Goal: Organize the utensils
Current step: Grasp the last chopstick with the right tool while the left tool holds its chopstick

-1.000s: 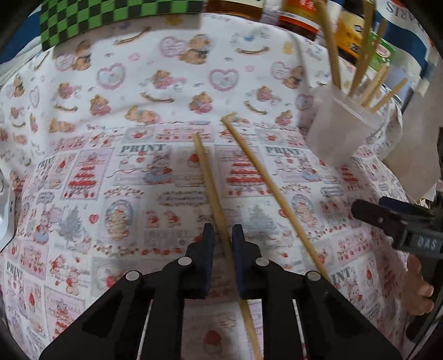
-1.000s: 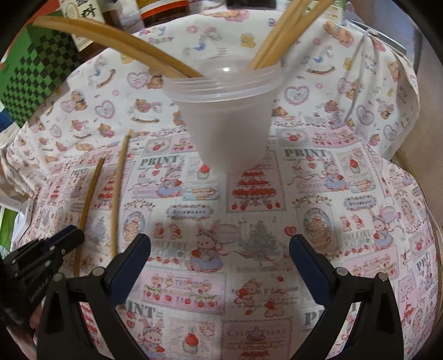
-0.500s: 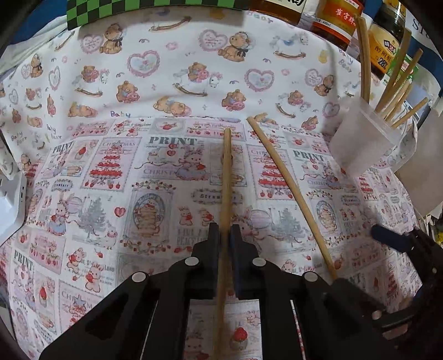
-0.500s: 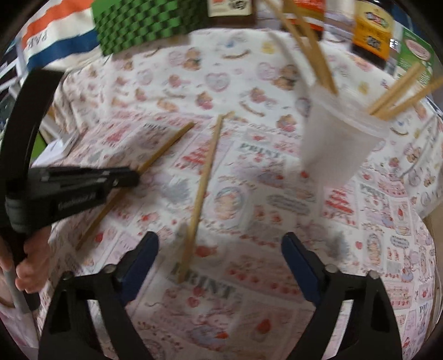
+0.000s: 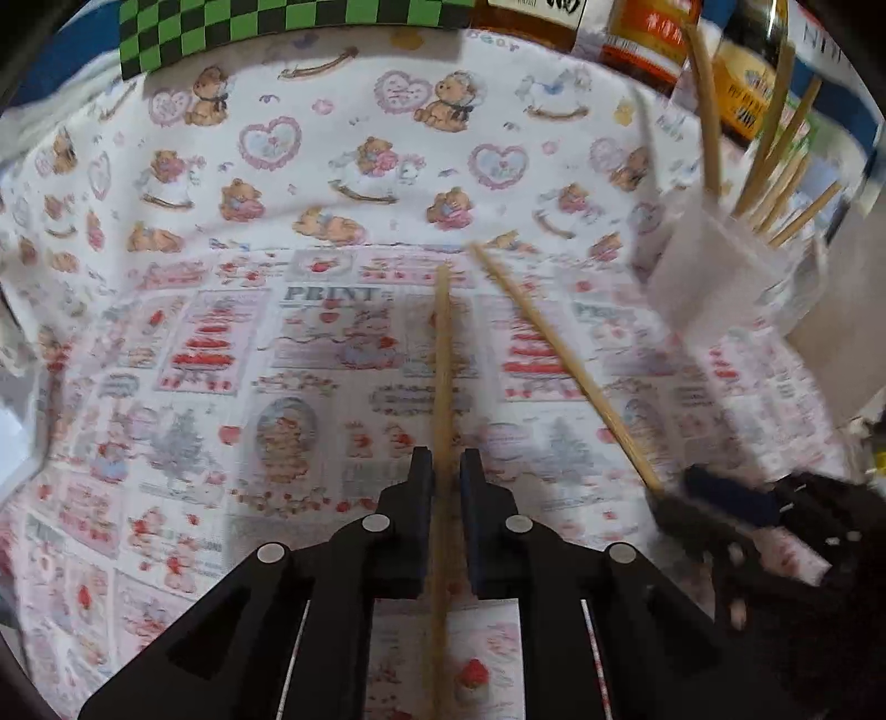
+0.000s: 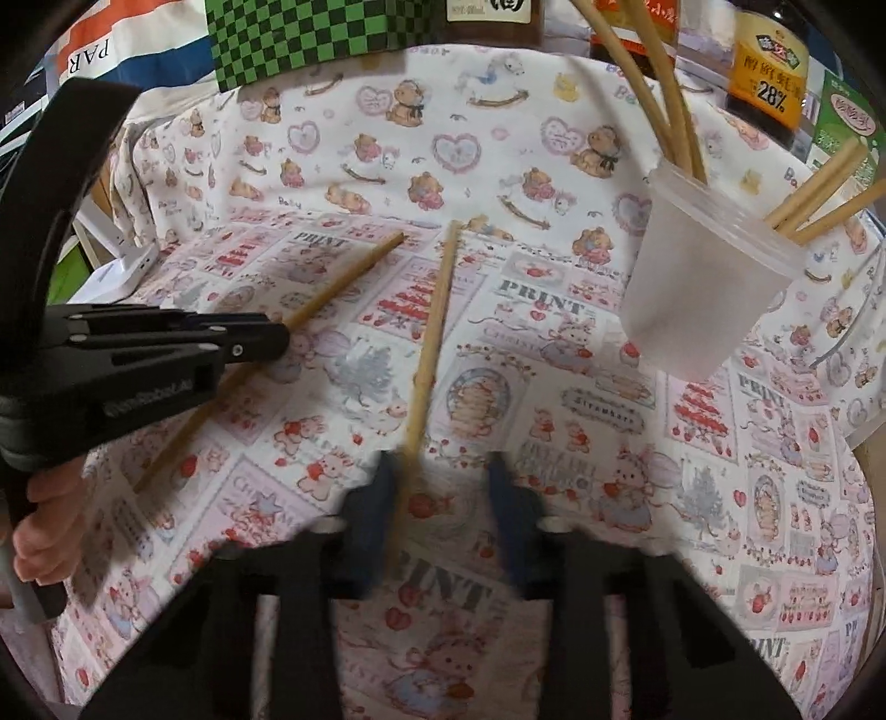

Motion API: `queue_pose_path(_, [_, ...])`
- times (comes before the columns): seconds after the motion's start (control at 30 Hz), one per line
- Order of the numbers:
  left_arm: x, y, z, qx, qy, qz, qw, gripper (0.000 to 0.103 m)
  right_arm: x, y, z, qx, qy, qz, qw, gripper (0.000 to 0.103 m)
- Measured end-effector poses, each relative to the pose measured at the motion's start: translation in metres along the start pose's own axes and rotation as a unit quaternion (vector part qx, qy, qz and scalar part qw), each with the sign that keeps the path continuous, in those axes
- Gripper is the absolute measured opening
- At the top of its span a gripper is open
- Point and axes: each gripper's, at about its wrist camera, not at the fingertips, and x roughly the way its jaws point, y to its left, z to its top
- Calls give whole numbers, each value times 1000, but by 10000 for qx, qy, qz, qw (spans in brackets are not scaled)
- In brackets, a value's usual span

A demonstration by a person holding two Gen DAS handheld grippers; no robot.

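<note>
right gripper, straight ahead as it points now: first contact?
Probably the loose wooden chopstick on the patterned tablecloth; its near end already sits between the right gripper fingers, by the left one. Depth unclear.

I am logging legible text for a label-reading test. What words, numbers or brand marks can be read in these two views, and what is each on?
"PRINT": tablecloth, repeated across its panels.
"Strawberr...": oval panel on the same cloth, ending unclear.
"28%": yellow label of the dark bottle.
"PAR...": striped bag, cut off at the edge.
Brand lettering on the left gripper: too blurred to read.
Chinese characters on the bottle labels: too small or blurred.
</note>
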Motion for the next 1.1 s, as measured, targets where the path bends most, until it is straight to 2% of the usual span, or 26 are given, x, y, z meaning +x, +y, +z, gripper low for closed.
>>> queue_pose_path(0.07, [-11,1,1,-73,-232,-134,9996,4,-3,-10,1,272,-23,54,9996,6])
queue_pose_path(0.17, [-29,2,3,-128,-660,-296,9973,2,-14,-31,5,809,-163,357,9960,6])
queue_pose_path(0.27, [-48,6,3,-211,-1093,-470,9927,0,-30,-43,8,1136,-465,524,9911,6])
queue_pose_path(0.33, [-56,7,4,-215,-1220,-540,9908,0,-45,-51,10,1263,-769,548,9875,5])
queue_pose_path(0.53, [-46,4,6,-72,-1098,-248,9936,1,-91,-74,8,1693,-1850,629,9660,4])
queue_pose_path(0.7, [-31,-10,0,344,-920,124,9951,19,-113,-72,8,1568,-2397,352,9574,4])
queue_pose_path(0.83, [-24,-18,-3,531,-774,152,9955,32,-119,-72,4,1547,-2611,343,9522,4])
queue_pose_path(0.93, [-24,-21,1,560,-629,70,9964,34,-125,-72,3,1513,-2752,290,9490,4])
queue_pose_path(1.03, [-13,-26,14,584,-183,-98,9981,34,-129,-75,2,1518,-2850,185,9463,4])
queue_pose_path(1.1, [-2,-34,26,653,81,86,9978,34,-129,-76,2,1535,-2832,122,9466,4])
